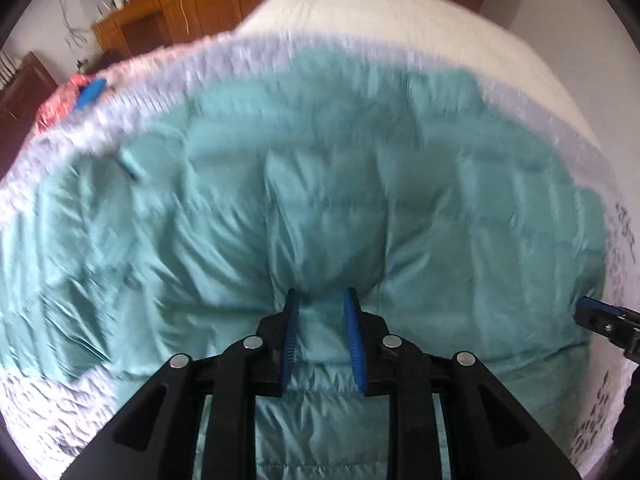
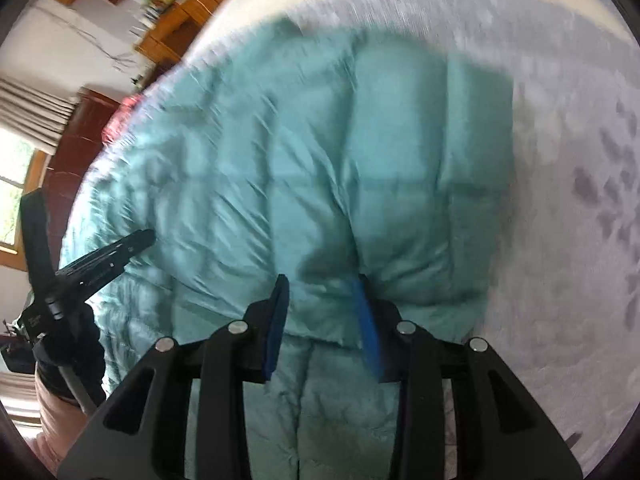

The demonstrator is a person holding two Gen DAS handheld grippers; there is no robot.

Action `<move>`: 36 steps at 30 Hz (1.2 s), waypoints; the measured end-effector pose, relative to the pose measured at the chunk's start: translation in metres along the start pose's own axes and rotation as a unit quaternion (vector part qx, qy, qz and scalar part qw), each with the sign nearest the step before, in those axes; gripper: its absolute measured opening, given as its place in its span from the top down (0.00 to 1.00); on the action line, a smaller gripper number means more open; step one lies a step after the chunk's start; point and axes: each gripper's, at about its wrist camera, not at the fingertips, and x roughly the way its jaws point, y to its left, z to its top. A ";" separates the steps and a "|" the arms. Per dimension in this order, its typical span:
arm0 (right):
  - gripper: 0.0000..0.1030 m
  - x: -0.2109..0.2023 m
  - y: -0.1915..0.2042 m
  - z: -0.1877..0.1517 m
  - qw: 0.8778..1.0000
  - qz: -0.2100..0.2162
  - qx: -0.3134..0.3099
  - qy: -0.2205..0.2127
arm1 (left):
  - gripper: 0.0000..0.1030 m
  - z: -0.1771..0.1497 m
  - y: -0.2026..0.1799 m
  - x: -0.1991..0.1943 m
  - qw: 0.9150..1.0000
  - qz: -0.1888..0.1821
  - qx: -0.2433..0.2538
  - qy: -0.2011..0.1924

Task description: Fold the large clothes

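A large teal quilted down jacket (image 1: pixel 304 200) lies spread on a bed; it also fills the right wrist view (image 2: pixel 320 160). My left gripper (image 1: pixel 322 294) is shut on a thick fold of the jacket at its near edge. My right gripper (image 2: pixel 324 280) is shut on a fold of the same jacket further right. The right gripper shows at the right edge of the left wrist view (image 1: pixel 600 316). The left gripper shows at the left of the right wrist view (image 2: pixel 108 252). Both views are blurred by motion.
The jacket rests on a white and grey fluffy blanket (image 1: pixel 248 56) over a cream bedspread (image 1: pixel 380 12). A pink item with a blue object (image 1: pixel 90 94) lies at the bed's far left. Wooden cabinets (image 1: pixel 152 16) stand behind; a window (image 2: pixel 16 184) is on the left.
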 end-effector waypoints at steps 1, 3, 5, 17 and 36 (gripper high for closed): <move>0.62 -0.007 -0.001 0.005 1.000 -0.001 0.001 -0.010 | 0.75 0.006 -0.001 -0.005 1.000 0.008 0.002 -0.014; 0.61 -0.016 -0.007 0.018 1.000 -0.013 0.006 -0.021 | 0.74 0.019 -0.002 -0.007 1.000 0.015 0.002 -0.025; 0.61 -0.015 -0.016 0.030 0.999 -0.018 0.019 -0.026 | 0.74 0.029 -0.001 -0.001 1.000 0.016 -0.002 -0.021; 0.64 0.037 -0.050 0.041 0.998 -0.010 0.053 0.011 | 0.73 0.034 0.003 0.050 1.000 0.020 -0.003 0.022; 0.52 -0.058 -0.055 -0.042 0.996 -0.055 0.032 -0.056 | 0.39 -0.081 0.226 -0.069 0.970 0.095 -0.222 -0.040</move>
